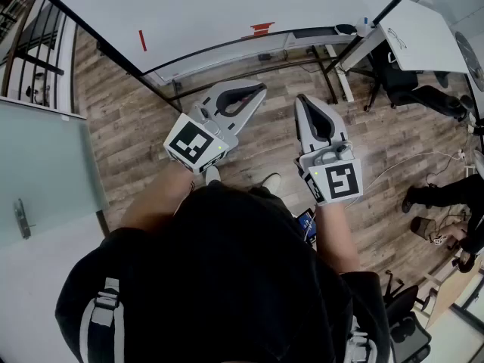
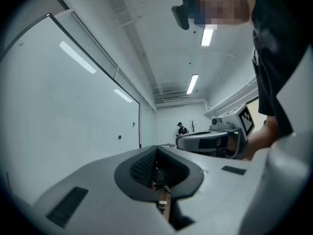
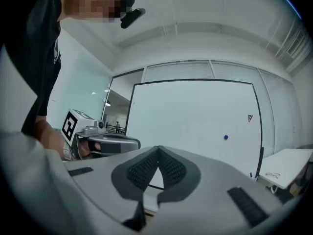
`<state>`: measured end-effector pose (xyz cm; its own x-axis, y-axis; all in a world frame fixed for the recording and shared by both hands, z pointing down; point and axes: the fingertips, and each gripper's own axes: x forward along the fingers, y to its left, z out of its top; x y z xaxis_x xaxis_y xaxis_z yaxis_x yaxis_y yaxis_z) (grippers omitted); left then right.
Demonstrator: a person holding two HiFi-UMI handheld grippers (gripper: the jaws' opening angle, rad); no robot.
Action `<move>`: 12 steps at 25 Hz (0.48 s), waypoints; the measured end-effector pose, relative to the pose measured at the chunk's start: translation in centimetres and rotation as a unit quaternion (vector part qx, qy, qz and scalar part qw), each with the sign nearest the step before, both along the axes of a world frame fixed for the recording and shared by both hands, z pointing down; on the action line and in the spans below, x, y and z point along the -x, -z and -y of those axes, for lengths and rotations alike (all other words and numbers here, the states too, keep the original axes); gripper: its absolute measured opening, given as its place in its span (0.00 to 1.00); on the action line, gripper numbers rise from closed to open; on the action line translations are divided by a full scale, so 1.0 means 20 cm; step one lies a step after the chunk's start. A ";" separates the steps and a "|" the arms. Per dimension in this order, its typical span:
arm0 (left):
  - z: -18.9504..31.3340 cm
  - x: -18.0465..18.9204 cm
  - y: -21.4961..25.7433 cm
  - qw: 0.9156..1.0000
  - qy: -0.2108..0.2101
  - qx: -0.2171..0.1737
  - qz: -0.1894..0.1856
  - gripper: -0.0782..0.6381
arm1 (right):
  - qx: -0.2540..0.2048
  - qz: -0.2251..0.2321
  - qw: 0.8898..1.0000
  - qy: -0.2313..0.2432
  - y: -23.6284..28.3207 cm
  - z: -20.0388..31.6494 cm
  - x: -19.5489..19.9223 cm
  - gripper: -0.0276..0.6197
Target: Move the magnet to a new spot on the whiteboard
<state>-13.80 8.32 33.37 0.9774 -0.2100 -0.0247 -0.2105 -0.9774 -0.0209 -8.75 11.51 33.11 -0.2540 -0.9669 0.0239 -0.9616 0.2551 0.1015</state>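
A plank floor (image 1: 136,127), black office chair (image 1: 435,97), strip lights (image 2: 194,83) overhead.

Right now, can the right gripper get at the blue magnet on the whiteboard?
Probably not yet. The right gripper points at the whiteboard and nothing blocks the way to the blue magnet, but open floor lies between them and its jaws are shut.

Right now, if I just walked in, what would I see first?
The big whiteboard stands straight ahead, with one small blue magnet low on its right side. Nearer, the left tongs and right tongs are both shut and empty, held side by side over the wooden floor.
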 end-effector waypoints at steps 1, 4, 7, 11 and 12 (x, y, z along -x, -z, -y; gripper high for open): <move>0.00 0.01 0.00 1.000 -0.002 0.000 0.002 0.12 | 0.000 0.001 1.000 0.000 0.00 0.00 0.01 0.03; 0.00 0.03 0.01 1.000 -0.003 0.004 -0.001 0.12 | 0.000 0.004 1.000 0.001 -0.01 0.00 0.02 0.03; 0.01 0.05 -0.01 1.000 0.000 0.011 -0.005 0.12 | 0.000 0.009 1.000 -0.001 -0.01 0.01 0.01 0.03; 0.02 0.05 -0.03 1.000 0.000 0.020 -0.004 0.12 | 0.000 0.015 1.000 -0.007 -0.02 0.02 0.00 0.03; 0.01 0.04 -0.04 1.000 -0.003 0.021 -0.004 0.12 | 0.000 0.018 1.000 -0.009 -0.02 0.02 -0.01 0.03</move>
